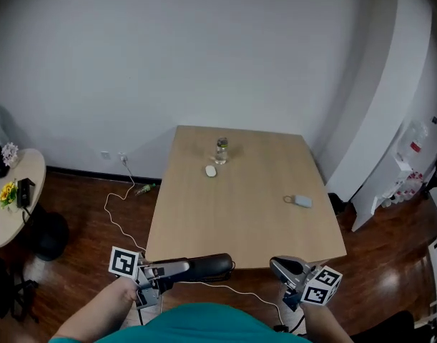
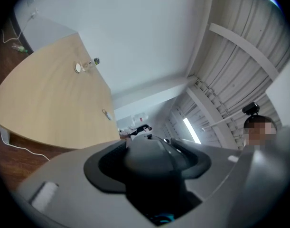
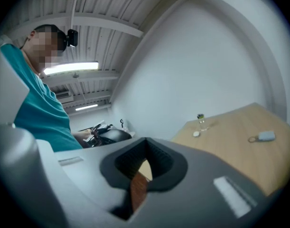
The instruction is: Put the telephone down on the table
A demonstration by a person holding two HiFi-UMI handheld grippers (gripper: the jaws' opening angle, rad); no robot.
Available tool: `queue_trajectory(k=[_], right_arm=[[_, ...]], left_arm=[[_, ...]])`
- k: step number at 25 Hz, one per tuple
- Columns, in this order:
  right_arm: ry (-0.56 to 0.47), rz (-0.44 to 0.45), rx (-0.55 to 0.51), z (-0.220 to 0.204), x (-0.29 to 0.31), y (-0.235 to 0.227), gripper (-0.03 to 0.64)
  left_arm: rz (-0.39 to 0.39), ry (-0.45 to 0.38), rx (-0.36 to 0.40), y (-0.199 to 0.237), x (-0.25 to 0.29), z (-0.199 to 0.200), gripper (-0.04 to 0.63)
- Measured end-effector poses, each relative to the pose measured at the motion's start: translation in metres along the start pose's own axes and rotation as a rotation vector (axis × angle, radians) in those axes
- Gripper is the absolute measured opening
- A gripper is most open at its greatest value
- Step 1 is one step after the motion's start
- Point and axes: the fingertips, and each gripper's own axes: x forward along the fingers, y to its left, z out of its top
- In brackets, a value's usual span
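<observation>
Both closed: left hand-held gripper clamps the telephone; right hand-held gripper pinches nothing.

On the table, a bottle stands just behind a disc.

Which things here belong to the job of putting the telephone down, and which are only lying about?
For the job: telephone, gripped in the left tongs; table.
Lying about: bottle; small white thing; grey case with a loop; side table.
</observation>
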Motion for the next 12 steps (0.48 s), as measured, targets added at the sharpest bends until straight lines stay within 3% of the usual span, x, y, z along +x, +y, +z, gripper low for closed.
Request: queue_trajectory(k=[7,12], right_arm=[[0.041,0.124,-0.013,0.033,0.019,-0.082,0.002],[0.05,0.125,-0.005,0.046,0.042,-0.12,0.002]], left_arm=[[0.046,-0.12,0.008,0.018,0.06,0.048,0.305],[0.044,-0.123,-0.012,0.038,0.078,0.08,0.305]])
